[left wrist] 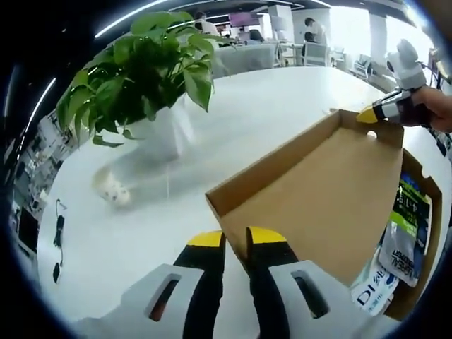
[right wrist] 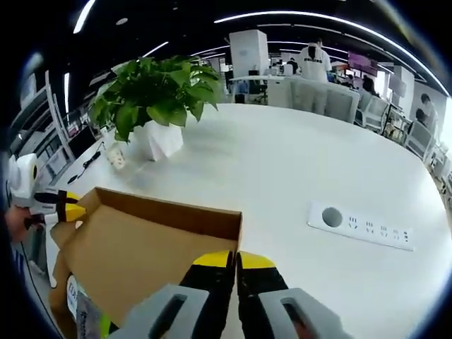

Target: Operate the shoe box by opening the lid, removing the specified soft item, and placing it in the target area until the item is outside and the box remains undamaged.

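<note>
Shoe box (left wrist: 413,282) on the white worktop (left wrist: 261,120), lid (left wrist: 318,191) raised. Both claws pinch the lid's edge: left claw (left wrist: 235,239) near corner, right claw (right wrist: 234,260) other end. Soft packets (left wrist: 406,229) inside.

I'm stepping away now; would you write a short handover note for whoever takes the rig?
Left gripper: jaws closed, apparently pinching one front corner of the lid.
Right gripper: jaws closed at the other front corner, apparently gripping too.
Shoe box sits on the white table, lid raised; soft packets lie inside.
Done: lid lifted open.
Left: fold the lid back gently, release it, take the specified soft item out and set it on the table.
</note>
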A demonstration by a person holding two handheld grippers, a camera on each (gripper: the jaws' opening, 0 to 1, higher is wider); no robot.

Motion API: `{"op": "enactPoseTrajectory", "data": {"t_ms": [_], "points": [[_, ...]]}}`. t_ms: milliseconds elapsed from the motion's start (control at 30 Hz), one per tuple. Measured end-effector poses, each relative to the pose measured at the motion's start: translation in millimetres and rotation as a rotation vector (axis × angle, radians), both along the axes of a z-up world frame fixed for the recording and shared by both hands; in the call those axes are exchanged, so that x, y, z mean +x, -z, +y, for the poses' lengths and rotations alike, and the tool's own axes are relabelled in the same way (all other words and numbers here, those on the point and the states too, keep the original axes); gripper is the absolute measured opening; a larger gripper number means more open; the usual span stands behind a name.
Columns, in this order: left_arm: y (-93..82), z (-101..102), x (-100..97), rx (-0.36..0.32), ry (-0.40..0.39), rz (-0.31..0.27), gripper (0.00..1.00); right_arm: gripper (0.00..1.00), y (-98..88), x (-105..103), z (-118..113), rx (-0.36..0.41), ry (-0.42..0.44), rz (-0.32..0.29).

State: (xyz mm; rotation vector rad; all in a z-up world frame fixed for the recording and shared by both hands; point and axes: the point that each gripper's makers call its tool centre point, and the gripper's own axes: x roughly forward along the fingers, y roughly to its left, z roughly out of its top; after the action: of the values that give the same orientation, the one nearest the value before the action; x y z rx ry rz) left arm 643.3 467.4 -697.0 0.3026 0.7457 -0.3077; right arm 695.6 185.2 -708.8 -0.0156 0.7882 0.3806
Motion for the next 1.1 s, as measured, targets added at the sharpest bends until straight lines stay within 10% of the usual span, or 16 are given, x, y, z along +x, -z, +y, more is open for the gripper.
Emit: {"op": "enactPoseTrajectory", "data": {"t_ms": [567,1100], "points": [[2.6,-1,-6.9,0.015,0.019,0.003,0.13,0.05,3.5,-5,-5,-0.021,0.006,0.019],[-31.4,-7,-15.0,-0.028,0.002,-0.073,0.25,0.23,-33.1,-14,-2,0.052,-0.034,-0.072]]}}
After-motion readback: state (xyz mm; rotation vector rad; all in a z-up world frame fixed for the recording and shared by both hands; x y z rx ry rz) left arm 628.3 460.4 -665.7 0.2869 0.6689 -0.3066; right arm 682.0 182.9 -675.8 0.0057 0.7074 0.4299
